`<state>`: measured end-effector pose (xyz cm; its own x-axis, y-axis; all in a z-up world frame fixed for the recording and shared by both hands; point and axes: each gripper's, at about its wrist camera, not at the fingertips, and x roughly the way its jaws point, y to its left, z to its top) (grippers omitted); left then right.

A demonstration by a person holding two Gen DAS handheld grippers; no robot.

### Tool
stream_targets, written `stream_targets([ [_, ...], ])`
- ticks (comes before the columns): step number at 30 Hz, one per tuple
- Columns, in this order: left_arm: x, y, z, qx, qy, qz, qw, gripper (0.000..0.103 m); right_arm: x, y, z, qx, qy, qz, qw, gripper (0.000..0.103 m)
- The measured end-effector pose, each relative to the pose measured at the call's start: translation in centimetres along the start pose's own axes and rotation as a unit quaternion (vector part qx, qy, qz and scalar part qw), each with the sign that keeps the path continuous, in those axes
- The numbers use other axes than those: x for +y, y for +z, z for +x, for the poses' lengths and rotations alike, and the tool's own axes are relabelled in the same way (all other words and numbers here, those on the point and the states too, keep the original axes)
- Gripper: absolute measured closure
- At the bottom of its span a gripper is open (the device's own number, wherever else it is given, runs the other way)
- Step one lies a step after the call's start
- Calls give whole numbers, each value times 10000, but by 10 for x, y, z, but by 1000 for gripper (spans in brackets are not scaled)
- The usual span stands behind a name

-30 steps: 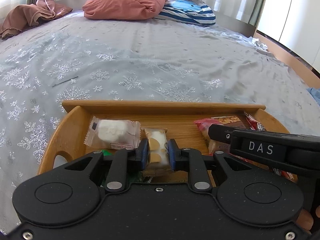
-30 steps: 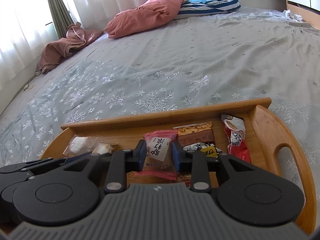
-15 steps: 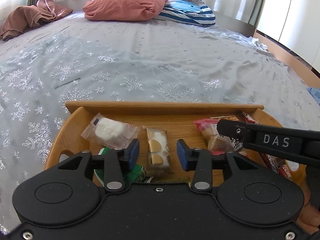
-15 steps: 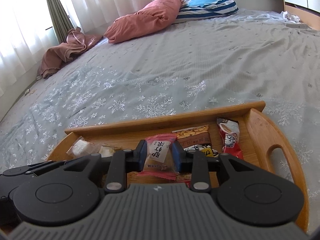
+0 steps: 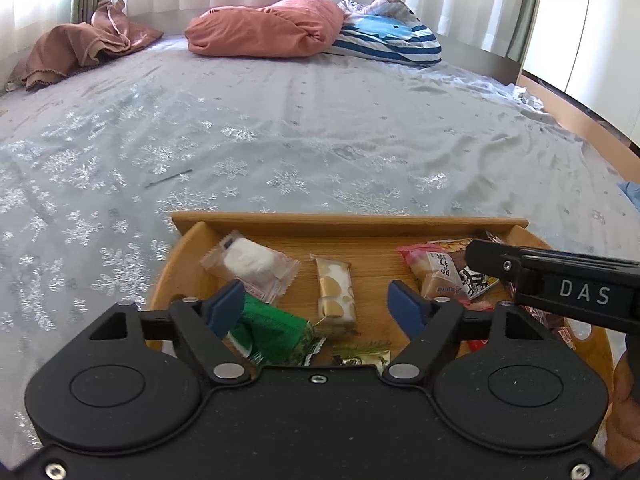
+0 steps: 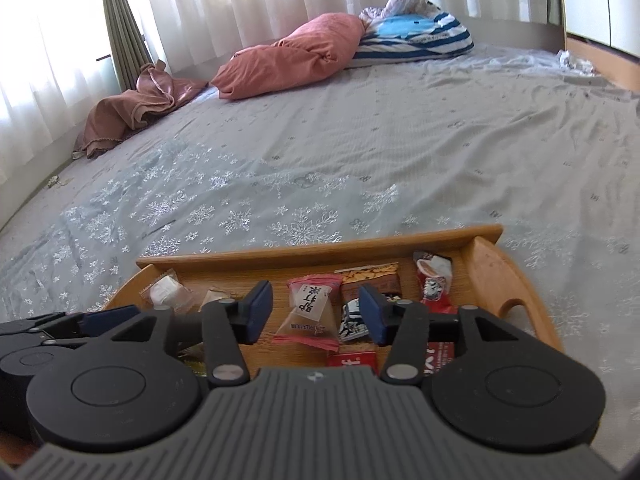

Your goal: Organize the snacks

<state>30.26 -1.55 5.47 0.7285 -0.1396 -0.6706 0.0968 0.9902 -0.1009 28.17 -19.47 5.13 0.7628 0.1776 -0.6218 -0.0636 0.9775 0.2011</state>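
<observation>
As the left gripper [image 5: 316, 306] and right gripper [image 6: 316, 312] hang over the wooden tray [image 5: 344, 222] on the bed [image 5: 304, 132], each pair of fingers is opening with nothing held, the nougat bar [image 5: 335, 290] and the pink packet [image 6: 310, 310] lying loose on the tray beneath the gaps. These snacks look light, with crinkly, slippery film; judged best pinched across the firm middle, not the sealed ends. The gripper bodies hide the tray's near edge and cut off the green packet [image 5: 276, 330] and red wrappers [image 6: 352, 359].

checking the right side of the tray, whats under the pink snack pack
The pink snack pack lies flat on the wooden tray. Its right edge overlaps a black-and-white packet, and a red wrapper shows below it. Anything directly beneath is covered.
</observation>
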Motion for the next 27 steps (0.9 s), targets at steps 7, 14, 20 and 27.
stream_targets([
  [7, 0, -4, -18, -75, 47, 61, 9999, 17, 2, -2, -18, -130, -123, -199, 9996, 22],
  [14, 0, -6, -34, -110, 26, 59, 9999, 2, 4, -4, -34, -319, -198, -335, 9987, 0],
  [20, -2, -10, -44, -115, 82, 134, 9998, 2, 2, -7, -44, -391, -305, -412, 9979, 0],
  [27, -5, -17, -61, -115, 17, 168, 9998, 2, 0, -13, -57, -476, -376, -486, 9970, 0],
])
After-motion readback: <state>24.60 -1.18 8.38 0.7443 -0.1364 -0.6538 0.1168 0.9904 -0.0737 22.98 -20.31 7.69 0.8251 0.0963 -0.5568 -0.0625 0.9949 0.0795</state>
